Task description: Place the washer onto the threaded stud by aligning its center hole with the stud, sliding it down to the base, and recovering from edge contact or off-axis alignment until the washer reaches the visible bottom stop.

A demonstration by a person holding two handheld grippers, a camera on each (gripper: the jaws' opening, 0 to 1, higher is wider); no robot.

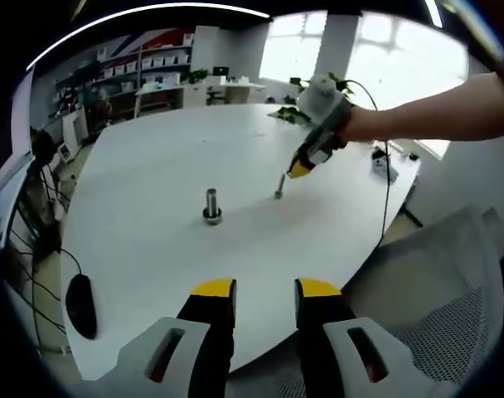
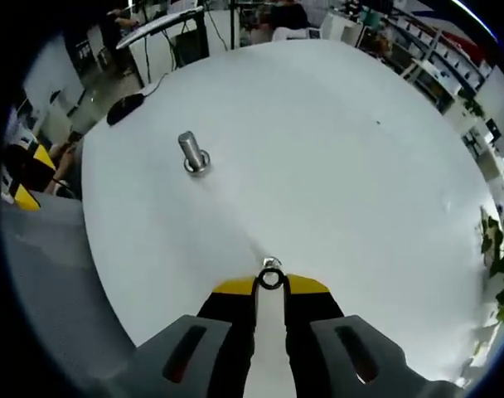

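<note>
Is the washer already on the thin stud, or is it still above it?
Still above. The right claw holds the washer at the stud's top; how far it is threaded, cannot tell.

The left gripper view looks from the near edge across the white table (image 1: pixel 152 249) toward the windows, from far back and low. The right gripper view looks steeply down on the table from close. Both share the cylinder post (image 1: pixel 211 206) (image 2: pixel 192 152) and tabletop
</note>
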